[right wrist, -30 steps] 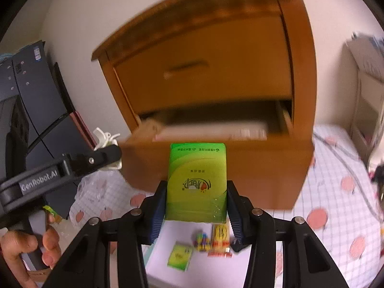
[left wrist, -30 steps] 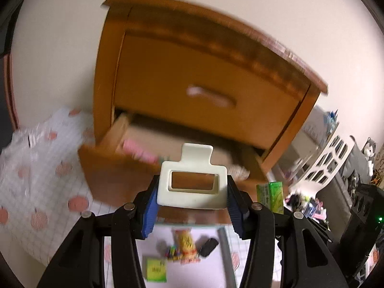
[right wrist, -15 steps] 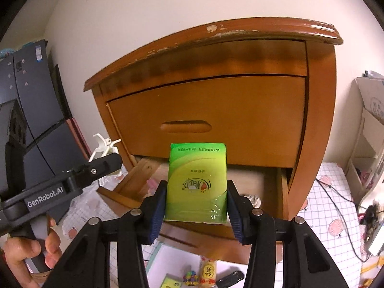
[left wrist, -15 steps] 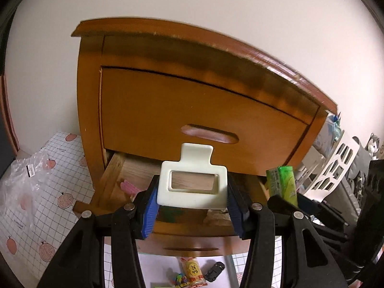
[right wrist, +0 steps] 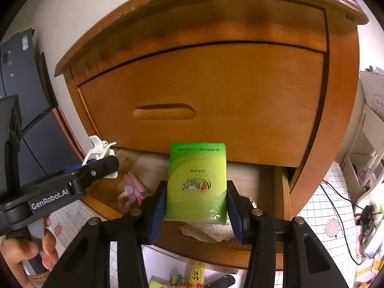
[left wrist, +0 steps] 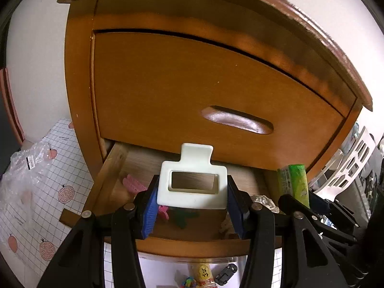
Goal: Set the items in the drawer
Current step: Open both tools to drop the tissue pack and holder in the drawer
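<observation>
With the lower drawer point(left wrist: 192, 246) pulled open, left tongs point(left wrist: 192, 206) clamp a white hair claw clip point(left wrist: 192, 184) and right tongs point(right wrist: 196, 207) clamp a green tissue pack point(right wrist: 197, 182), both held above its cavity, presumably so release drops them inside.

Home bedroom: wooden nightstand point(right wrist: 216, 84) at 12 o'clock, white shelf unit point(right wrist: 367, 144) at 3, fruit-print floor mat point(left wrist: 48, 192) at 8.
</observation>
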A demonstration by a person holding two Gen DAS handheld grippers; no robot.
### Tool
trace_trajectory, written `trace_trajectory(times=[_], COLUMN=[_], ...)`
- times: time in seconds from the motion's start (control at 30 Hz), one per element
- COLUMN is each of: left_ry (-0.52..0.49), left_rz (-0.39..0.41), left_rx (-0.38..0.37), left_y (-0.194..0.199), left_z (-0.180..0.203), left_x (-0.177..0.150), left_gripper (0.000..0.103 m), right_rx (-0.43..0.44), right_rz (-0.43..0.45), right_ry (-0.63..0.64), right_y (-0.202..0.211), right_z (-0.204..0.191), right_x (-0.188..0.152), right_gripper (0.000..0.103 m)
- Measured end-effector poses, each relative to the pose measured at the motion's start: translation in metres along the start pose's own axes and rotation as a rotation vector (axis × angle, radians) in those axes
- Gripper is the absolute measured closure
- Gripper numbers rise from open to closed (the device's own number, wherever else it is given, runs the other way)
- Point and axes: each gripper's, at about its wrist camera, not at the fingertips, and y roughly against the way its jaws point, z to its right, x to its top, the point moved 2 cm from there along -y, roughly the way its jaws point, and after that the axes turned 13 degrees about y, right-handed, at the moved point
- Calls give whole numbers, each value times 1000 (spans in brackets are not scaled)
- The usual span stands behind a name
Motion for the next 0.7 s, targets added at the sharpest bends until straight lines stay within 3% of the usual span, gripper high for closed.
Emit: trace_trajectory(times=[0.37, 0.5, 0.7], left_ry=[15, 31, 58], left_rz=[-70, -72, -76], left_rx=[26, 29, 41], left_y=[-28, -27, -28], left_z=[-8, -11, -19], left_x=[-4, -4, -5], left_gripper=[50, 40, 39], right_rx=[-31, -47, -55], right_rz=[-48, -63, -80], right_ry=[14, 24, 20], right_y=[-22, -29, -33], right_z=[2, 1, 2], right_x=[1, 3, 2], right_gripper=[53, 53, 45])
